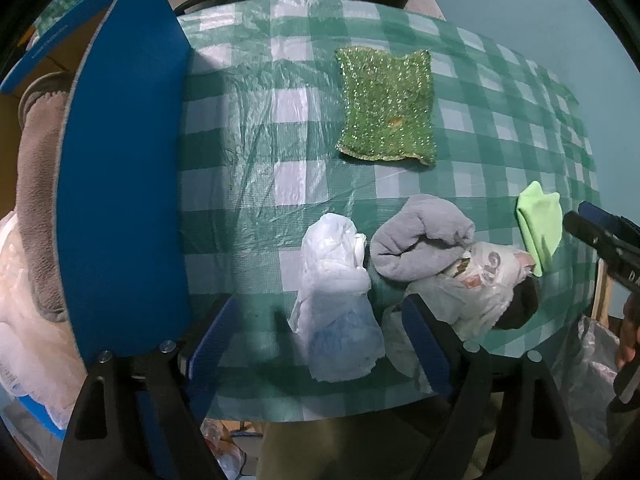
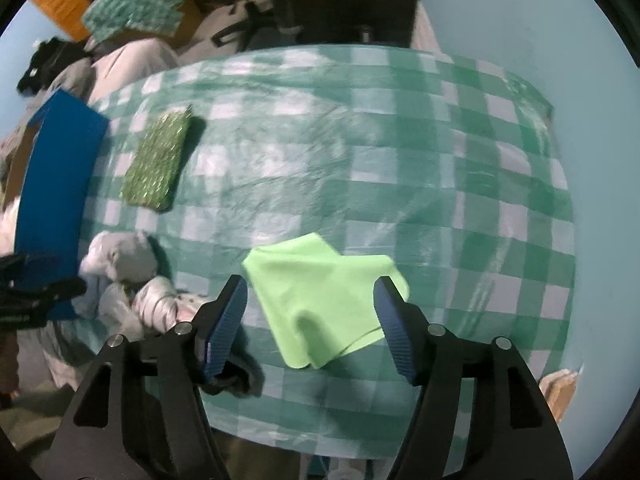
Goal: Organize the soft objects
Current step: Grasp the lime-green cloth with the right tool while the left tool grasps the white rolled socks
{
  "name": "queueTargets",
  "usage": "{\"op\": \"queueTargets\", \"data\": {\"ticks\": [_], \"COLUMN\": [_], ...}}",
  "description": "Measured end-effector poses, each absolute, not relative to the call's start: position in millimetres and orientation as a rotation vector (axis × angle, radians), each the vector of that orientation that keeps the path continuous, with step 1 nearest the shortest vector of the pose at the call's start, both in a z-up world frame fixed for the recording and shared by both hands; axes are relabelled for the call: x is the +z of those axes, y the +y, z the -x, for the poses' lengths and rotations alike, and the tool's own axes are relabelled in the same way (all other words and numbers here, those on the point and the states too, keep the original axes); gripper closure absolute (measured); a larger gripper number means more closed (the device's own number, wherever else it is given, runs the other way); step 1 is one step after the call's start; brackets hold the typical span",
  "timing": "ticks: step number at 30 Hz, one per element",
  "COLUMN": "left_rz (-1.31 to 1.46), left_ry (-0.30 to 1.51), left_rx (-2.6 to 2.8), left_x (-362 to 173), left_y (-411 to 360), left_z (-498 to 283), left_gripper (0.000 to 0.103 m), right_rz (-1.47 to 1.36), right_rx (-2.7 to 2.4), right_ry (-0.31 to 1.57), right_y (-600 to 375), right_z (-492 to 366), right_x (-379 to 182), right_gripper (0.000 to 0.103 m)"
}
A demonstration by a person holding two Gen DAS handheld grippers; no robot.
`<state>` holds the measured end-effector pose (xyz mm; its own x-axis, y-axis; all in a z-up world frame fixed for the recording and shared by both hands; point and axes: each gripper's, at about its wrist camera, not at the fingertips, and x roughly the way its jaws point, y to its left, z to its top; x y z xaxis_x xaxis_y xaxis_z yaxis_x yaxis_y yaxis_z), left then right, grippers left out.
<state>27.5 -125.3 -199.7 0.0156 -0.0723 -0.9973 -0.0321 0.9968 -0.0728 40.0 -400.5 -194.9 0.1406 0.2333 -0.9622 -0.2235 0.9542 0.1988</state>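
A crumpled white plastic bag [image 1: 338, 300] lies between the open fingers of my left gripper [image 1: 316, 320]. Beside it lie a rolled grey cloth [image 1: 420, 240] and a printed white garment [image 1: 484, 280] with a dark piece [image 1: 522, 306]. A sparkly green sponge cloth [image 1: 386, 106] lies farther back; it also shows in the right wrist view [image 2: 158, 162]. A light green cloth [image 2: 324, 300] lies between the open fingers of my right gripper [image 2: 312, 300], which hovers above it. That cloth [image 1: 538, 228] and the right gripper [image 1: 588, 220] show at the left view's right edge.
A blue box [image 1: 124, 184] stands at the table's left, holding a brown fleece [image 1: 40, 200] and white plastic [image 1: 24, 320]. The checked green tablecloth [image 1: 260, 120] covers the table. The left gripper [image 2: 40, 292] shows at the right view's left edge. Clutter lies beyond the far edge.
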Motion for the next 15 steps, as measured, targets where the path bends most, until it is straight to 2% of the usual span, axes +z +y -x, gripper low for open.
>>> {"op": "queueTargets", "data": {"ticks": [15], "left_rz": [0.039], "left_ry": [1.588], "left_rx": [0.006], "left_x": [-239.2], "left_y": [-129.1], "left_z": [-43.4], "left_gripper": [0.018], "right_rz": [0.156], "right_rx": [0.380], "right_ry": [1.451], "right_y": [-372.7], "right_z": [-40.4], "right_x": [-237.7], "right_gripper": [0.037]}}
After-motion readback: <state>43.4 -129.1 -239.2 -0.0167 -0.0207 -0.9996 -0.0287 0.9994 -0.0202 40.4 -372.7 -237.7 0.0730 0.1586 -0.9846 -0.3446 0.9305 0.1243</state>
